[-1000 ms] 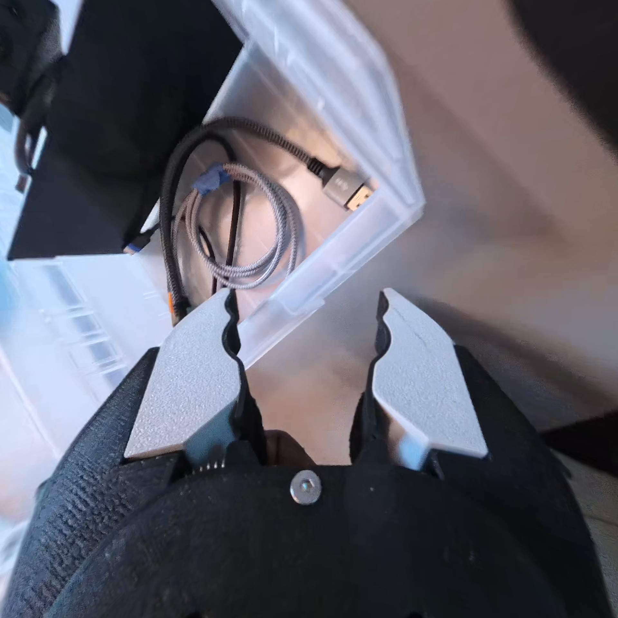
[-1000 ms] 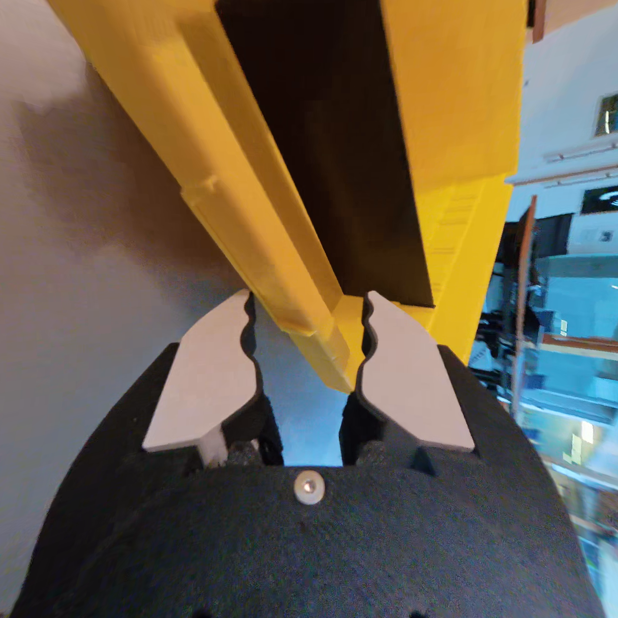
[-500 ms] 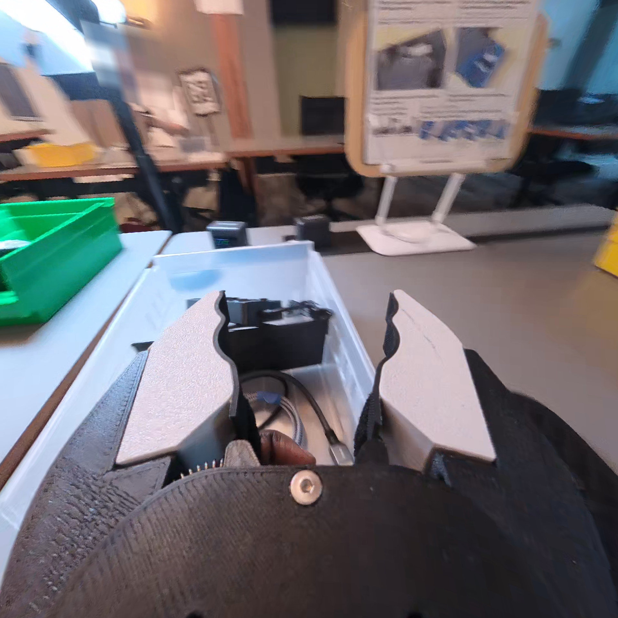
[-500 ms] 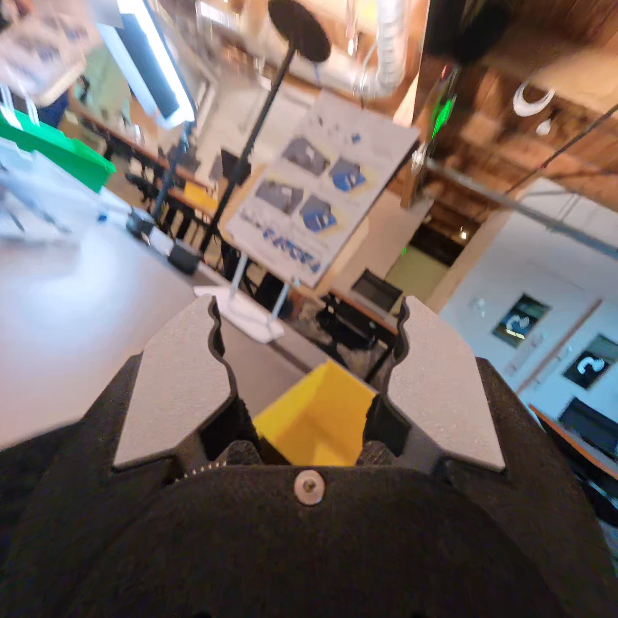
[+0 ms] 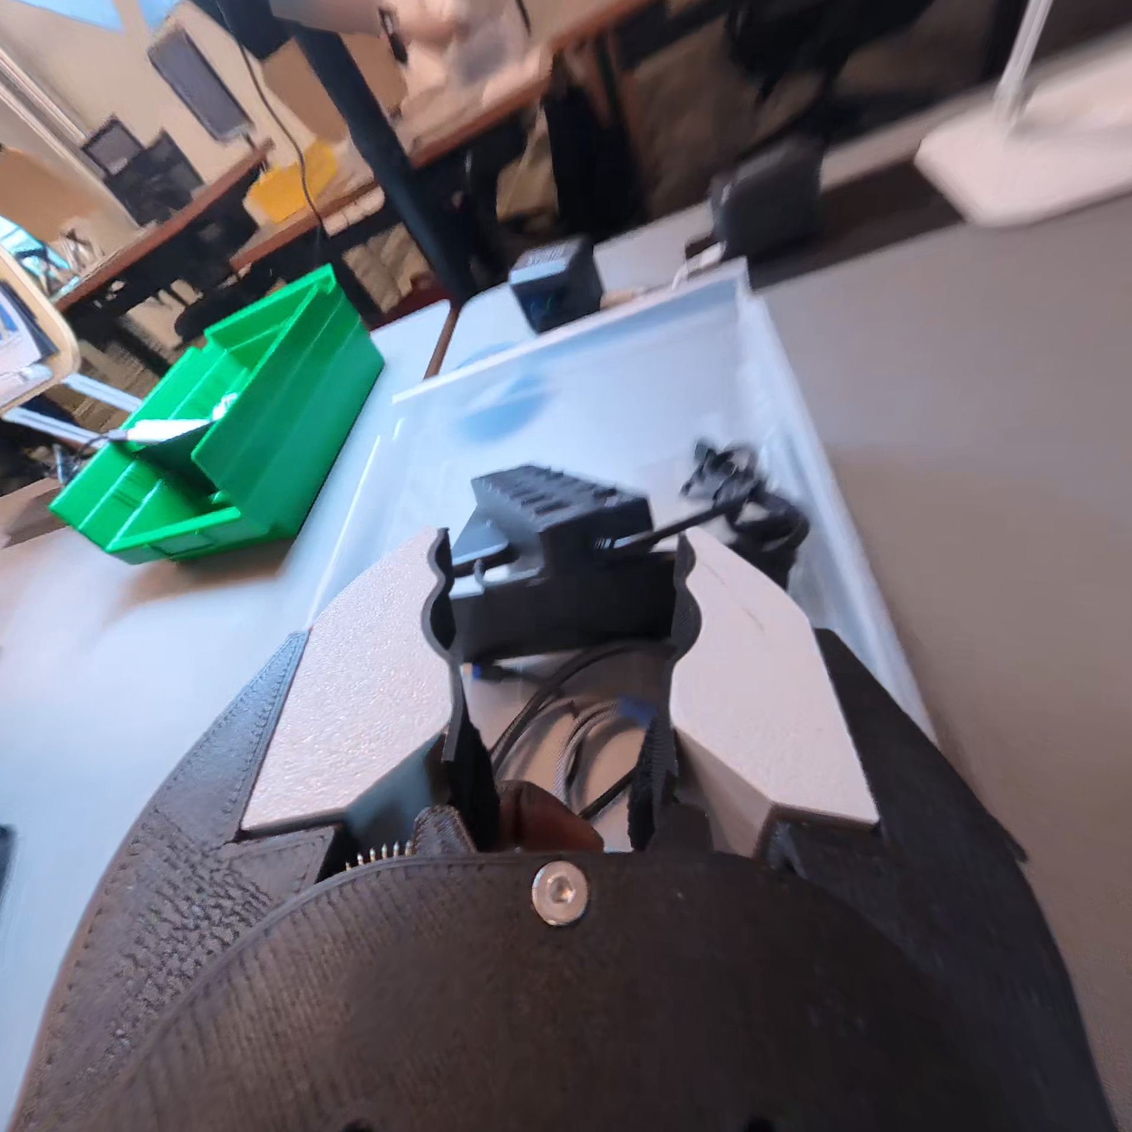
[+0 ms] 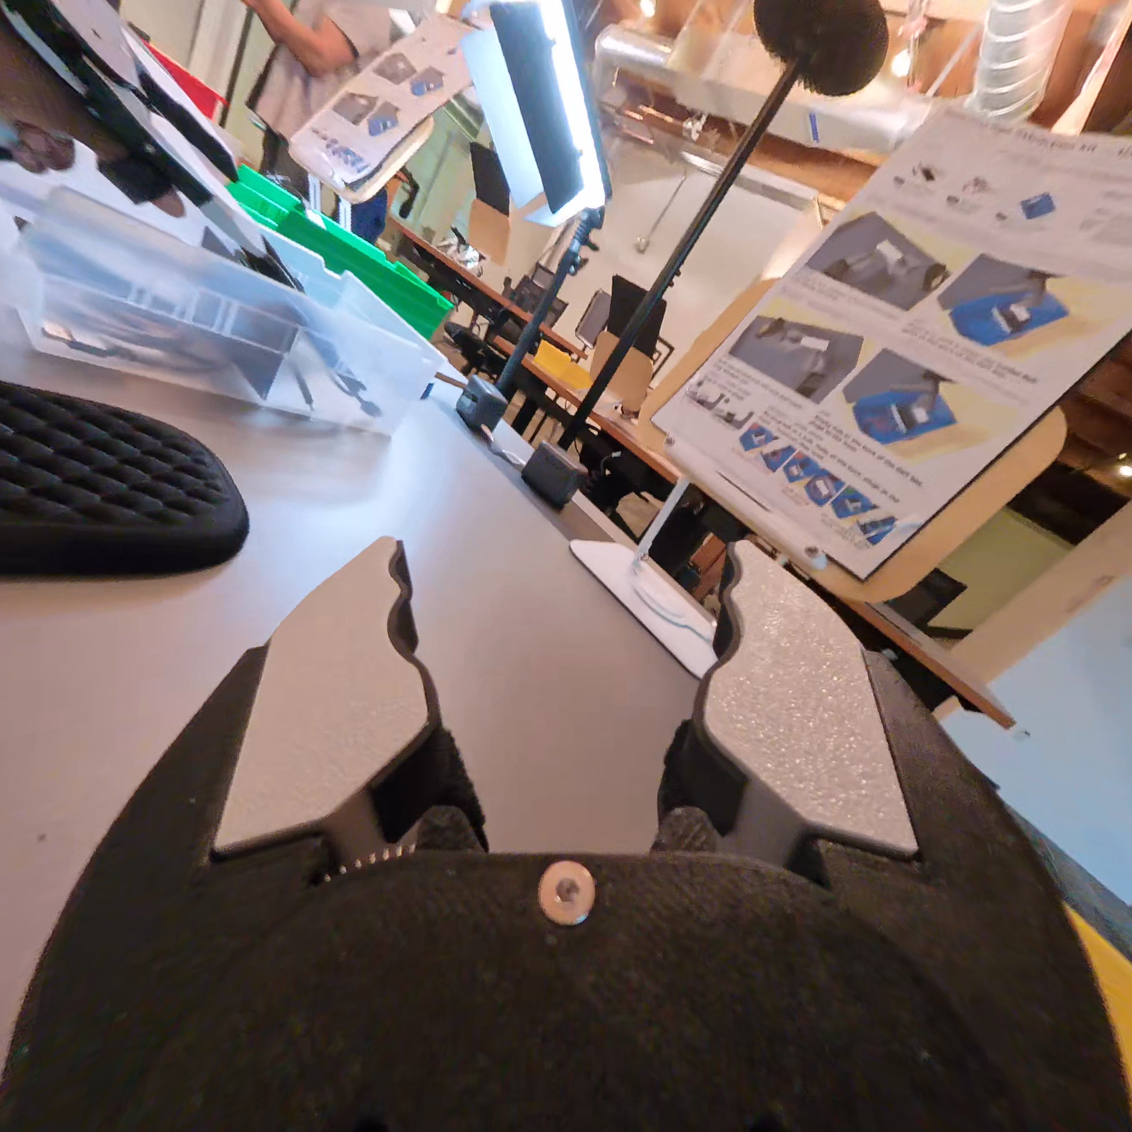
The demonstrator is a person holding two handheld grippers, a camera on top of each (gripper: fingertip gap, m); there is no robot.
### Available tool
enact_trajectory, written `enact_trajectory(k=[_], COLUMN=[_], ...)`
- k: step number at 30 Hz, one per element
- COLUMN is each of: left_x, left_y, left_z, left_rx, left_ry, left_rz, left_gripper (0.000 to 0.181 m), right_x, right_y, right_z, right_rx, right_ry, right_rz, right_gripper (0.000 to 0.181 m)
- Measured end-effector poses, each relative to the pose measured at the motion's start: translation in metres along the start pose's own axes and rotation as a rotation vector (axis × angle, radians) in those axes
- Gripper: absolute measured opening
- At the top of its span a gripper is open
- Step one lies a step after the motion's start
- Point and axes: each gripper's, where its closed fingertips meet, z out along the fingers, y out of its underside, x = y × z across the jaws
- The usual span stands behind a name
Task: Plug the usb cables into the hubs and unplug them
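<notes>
A clear plastic bin point(image 5: 815, 441) on the grey table holds a black USB hub point(image 5: 563, 508) on a black box, a black cable bundle point(image 5: 753, 508) at the far right, and coiled cables point(image 5: 569, 729) near me. My left gripper point(image 5: 563, 551) hovers over the bin's near end, open and empty. My right gripper point(image 6: 563, 582) is open and empty above the bare grey table point(image 6: 490, 520). The bin shows at the left in the right wrist view point(image 6: 245, 343), and the left gripper's black body point(image 6: 104, 484) lies in front of it.
A green bin point(image 5: 245, 422) stands left of the clear bin. Small dark boxes point(image 5: 554, 291) sit at the table's far edge. A poster stand point(image 6: 888, 343) with a white base point(image 6: 643, 606), a lamp pole point(image 6: 539, 306) and a person point(image 6: 294, 49) are beyond. A yellow corner point(image 6: 1102, 955) shows at lower right. Across from one pair of fingers to the other is roughly 40 centimetres.
Both views swung up from looking down on the bins to looking across the table. The right gripper left the yellow bin and opened wider. The left jaws narrowed slightly, still holding nothing.
</notes>
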Motion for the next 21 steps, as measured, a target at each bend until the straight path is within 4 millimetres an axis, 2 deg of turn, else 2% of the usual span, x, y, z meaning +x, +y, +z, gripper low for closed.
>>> enact_trajectory(k=[3, 7, 9, 14, 16, 21], left_x=[0.003, 0.013, 0.014, 0.014, 0.011, 0.003], left_y=[0.011, 0.013, 0.014, 0.016, 0.016, 0.014], left_z=[0.007, 0.023, 0.029, 0.041, 0.043, 0.041], left_rx=[-0.035, 0.003, 0.028, 0.017, 0.032, 0.076], left_ry=[0.031, 0.088, 0.084, 0.051, 0.011, -0.013], left_rz=[0.029, -0.027, -0.065, -0.032, 0.0, -0.057], left_gripper=[0.068, 0.069, 0.069, 0.071, 0.058, 0.054], right_x=[0.007, 0.015, 0.019, 0.019, 0.019, 0.018], right_y=[0.014, 0.021, 0.026, 0.032, 0.033, 0.035], right_z=[-0.004, -0.009, -0.011, -0.012, -0.012, -0.012], right_rx=[-0.031, -0.051, -0.079, -0.108, -0.113, -0.13], right_ry=[0.026, 0.055, 0.072, 0.07, 0.07, 0.065], right_rz=[0.015, 0.018, -0.007, -0.028, -0.033, -0.049], right_gripper=[0.092, 0.089, 0.089, 0.088, 0.088, 0.087])
